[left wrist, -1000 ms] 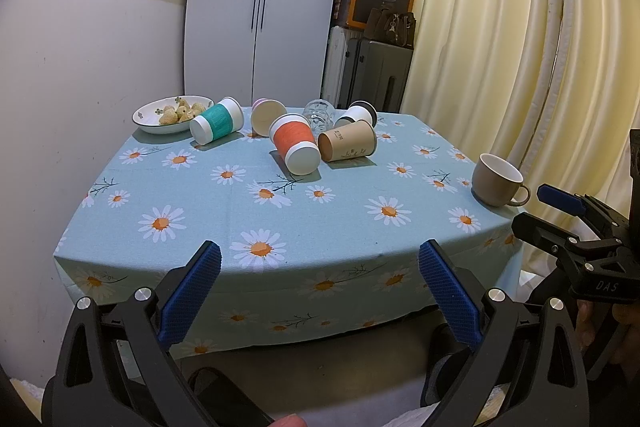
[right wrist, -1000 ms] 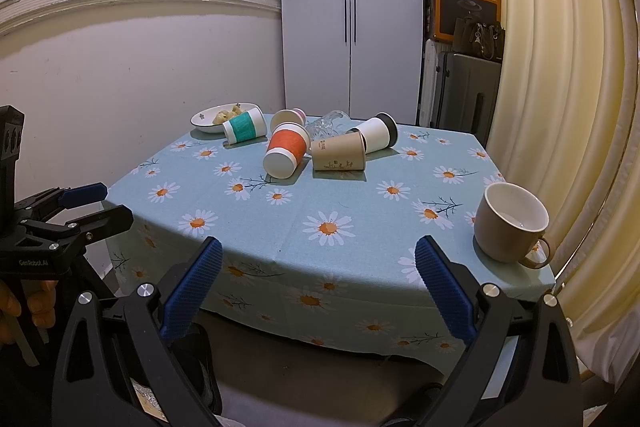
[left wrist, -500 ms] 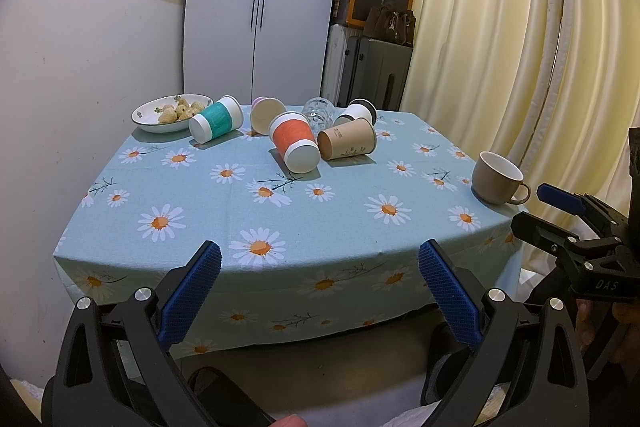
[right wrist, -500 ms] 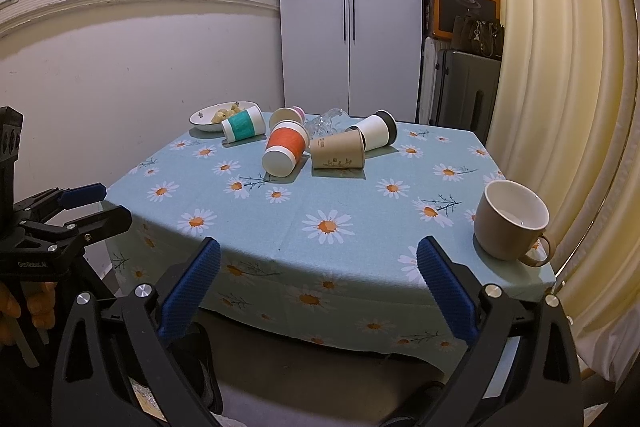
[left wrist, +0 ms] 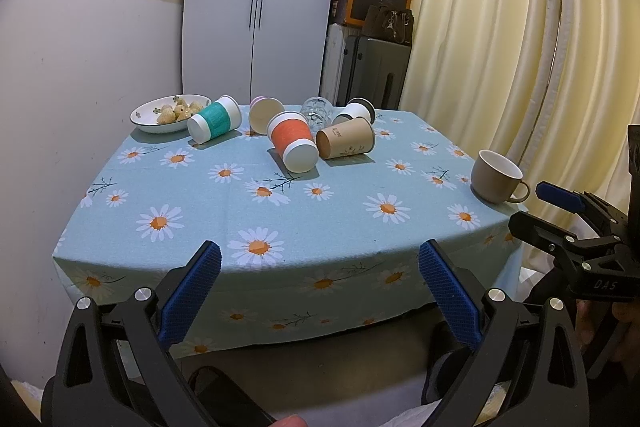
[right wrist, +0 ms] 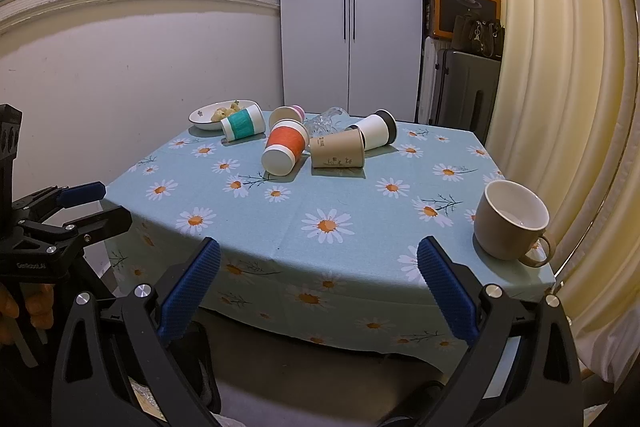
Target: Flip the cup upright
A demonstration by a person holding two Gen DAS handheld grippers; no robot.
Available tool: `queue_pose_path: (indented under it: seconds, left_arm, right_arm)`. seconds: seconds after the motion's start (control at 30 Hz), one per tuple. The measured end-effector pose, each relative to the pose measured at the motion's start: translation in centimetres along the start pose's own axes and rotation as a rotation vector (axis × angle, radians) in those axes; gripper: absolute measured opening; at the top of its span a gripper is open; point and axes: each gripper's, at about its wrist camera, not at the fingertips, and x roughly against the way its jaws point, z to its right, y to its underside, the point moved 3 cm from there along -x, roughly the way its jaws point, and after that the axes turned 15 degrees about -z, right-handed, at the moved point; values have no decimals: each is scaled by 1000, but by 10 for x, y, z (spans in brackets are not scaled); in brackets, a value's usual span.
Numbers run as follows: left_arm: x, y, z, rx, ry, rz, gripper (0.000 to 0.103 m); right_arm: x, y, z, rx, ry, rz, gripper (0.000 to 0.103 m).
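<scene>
Six cups lie tipped on their sides in a cluster at the table's far end: a teal-sleeved cup, a pink cup, an orange-sleeved cup with its white base toward the cameras, a clear glass, a brown paper cup, and a white cup with a black lid.

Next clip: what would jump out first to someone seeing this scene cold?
A cluster of tipped-over cups at the far side of the daisy tablecloth: the orange cup, teal cup and brown paper cup all lie on their sides. One tan mug stands upright, alone near the table's right corner. Both grippers, left gripper and right gripper, hang open short of the table.
</scene>
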Motion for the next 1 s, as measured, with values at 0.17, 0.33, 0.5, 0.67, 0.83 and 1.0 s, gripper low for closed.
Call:
queue_pose_path:
  seconds: [0.17,0.33,0.5,0.67,0.83,1.0]
  left_arm:
    - [-1,0,1,-3,0,-2,96]
    - [-1,0,1,-3,0,-2,96]
    - [0,0,2,-5,3,-2,96]
    - [0,0,4,-8,8,-10,97]
    - [0,1,5,-7,15,-17,96]
    - [-8,-3,1,18,40,-64,96]
  right_arm:
    - [0,0,0,-1,1,0,98]
    - [0,0,0,-1,-1,-1,98]
    - [1,0,1,0,-3,-2,98]
    - [-2,0,2,-4,-10,-14,98]
    - [-8,-1,2,-22,-14,-42,98]
    - [-16,-7,6,-55,-52,-84,98]
